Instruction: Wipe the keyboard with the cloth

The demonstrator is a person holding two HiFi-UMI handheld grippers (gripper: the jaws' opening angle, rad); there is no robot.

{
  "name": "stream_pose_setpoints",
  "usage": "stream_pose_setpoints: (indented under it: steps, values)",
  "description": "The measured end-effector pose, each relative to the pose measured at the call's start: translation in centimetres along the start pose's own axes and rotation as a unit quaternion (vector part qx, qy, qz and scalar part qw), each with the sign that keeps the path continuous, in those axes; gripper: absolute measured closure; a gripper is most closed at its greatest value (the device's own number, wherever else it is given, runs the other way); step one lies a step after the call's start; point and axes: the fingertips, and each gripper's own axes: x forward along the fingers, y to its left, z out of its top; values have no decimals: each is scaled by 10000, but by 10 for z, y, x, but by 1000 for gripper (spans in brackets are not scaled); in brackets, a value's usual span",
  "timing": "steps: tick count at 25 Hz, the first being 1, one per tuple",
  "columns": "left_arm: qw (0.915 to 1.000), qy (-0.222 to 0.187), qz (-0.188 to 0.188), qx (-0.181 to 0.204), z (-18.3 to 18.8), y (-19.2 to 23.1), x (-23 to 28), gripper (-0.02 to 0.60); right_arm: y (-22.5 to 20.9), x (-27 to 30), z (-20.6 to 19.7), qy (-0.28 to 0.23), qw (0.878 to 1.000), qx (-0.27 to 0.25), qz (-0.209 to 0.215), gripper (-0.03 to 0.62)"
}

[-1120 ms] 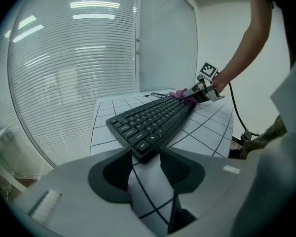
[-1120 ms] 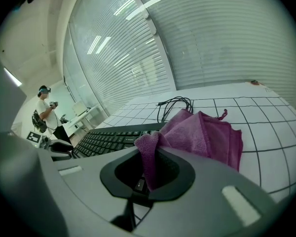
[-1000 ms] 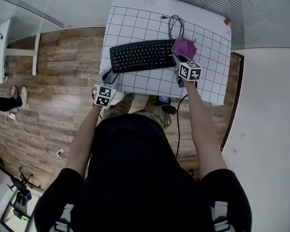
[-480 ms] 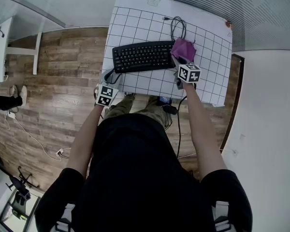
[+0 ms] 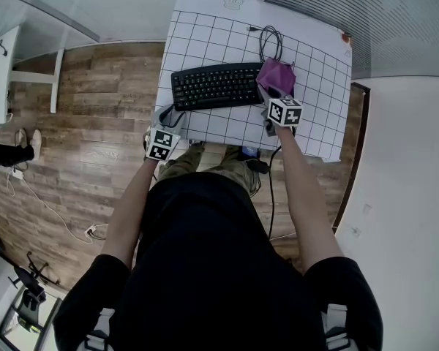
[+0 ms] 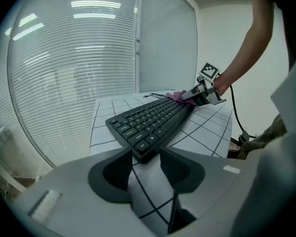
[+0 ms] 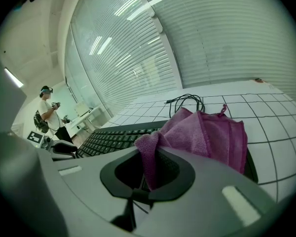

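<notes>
A black keyboard (image 5: 216, 85) lies across the white gridded table (image 5: 314, 134). A purple cloth (image 5: 276, 77) is draped over the keyboard's right end. My right gripper (image 5: 272, 93) is shut on a fold of the cloth (image 7: 207, 135), which hangs pinched between the jaws and spreads over the keyboard (image 7: 111, 139). My left gripper (image 5: 168, 117) hovers at the table's near left edge, just short of the keyboard's left end (image 6: 153, 122). It (image 6: 147, 169) stands open with nothing between its fingers. In the left gripper view the right gripper (image 6: 203, 90) shows at the keyboard's far end.
The keyboard's black cable (image 5: 267, 39) lies coiled behind the cloth. A dark cable (image 5: 271, 189) hangs off the table's near edge. Wood floor (image 5: 95, 93) lies left of the table. Another person (image 7: 49, 113) stands far off in the right gripper view.
The right gripper has edged the cloth a little further onto the keyboard's right end. The left gripper has kept still.
</notes>
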Motion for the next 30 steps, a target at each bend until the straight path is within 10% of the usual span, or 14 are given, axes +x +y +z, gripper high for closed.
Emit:
stream_pose_setpoints:
  steps: [30]
  values:
    - [10000,-20,-28,40,-1,-1,0,431,74,23,-16,69,9984,-61,564,553]
